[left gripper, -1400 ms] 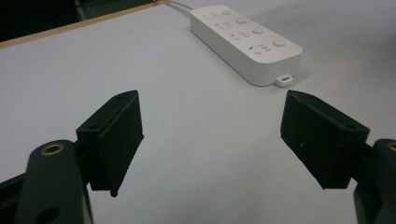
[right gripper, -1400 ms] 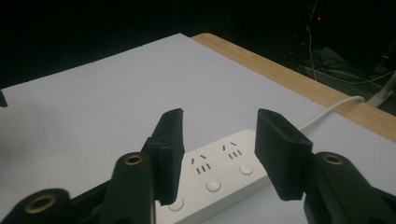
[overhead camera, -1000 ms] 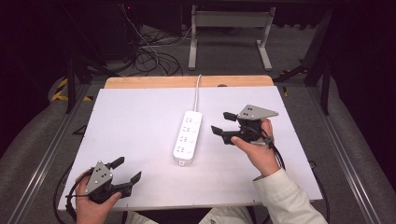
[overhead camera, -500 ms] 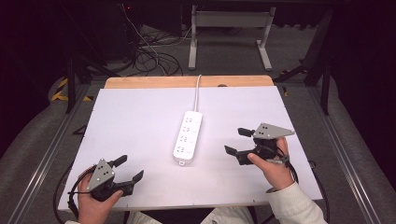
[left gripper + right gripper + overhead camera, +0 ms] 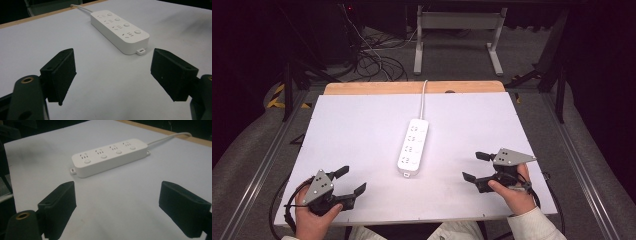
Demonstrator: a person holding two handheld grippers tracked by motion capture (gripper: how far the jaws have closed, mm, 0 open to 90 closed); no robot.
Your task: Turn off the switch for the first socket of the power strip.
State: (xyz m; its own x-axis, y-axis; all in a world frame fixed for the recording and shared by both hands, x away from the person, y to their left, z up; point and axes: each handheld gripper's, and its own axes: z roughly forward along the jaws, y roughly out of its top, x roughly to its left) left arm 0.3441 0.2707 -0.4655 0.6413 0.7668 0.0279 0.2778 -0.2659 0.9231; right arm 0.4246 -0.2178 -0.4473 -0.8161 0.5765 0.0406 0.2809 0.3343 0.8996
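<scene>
My left hand-held gripper [image 5: 349, 182] and right hand-held gripper [image 5: 477, 167]: both wide open, empty, power strip [image 5: 413, 146] lying ahead between them.

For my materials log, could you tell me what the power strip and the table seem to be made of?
Power strip: likely moulded white plastic, smooth with a slight sheen, rounded edges. Table: matte white top, perhaps laminate; its far edge looks like bare wood.

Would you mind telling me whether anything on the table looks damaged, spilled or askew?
Nothing stands out. The white power strip lies flat mid-table, intact, nothing plugged in, its cord running off the far edge. Both grippers are open and apart from it.
</scene>
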